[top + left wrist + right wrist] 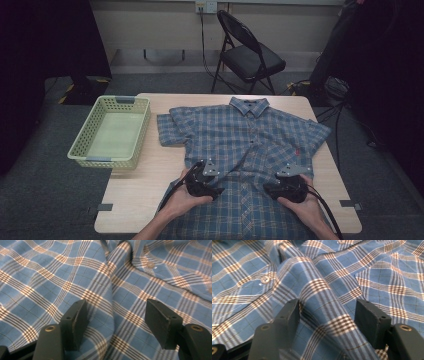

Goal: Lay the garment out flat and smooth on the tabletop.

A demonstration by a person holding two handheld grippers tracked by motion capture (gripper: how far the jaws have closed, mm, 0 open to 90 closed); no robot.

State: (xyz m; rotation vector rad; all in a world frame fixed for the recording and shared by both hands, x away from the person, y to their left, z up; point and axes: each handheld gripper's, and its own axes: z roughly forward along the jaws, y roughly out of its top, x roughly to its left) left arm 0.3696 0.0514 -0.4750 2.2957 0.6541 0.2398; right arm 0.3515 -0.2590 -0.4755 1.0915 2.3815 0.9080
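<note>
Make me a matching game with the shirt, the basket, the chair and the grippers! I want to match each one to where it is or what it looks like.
Things:
1. shirt
2. basket
3. chair
4. left gripper and right gripper

Descriptions:
A. black, on the floor beyond the table
B. blue plaid, spread flat on the table
C. jaws open, down on the lower half of the shirt
D. pale green, at the table's left edge

Pairs: 1-B, 2-D, 3-A, 4-C
</note>
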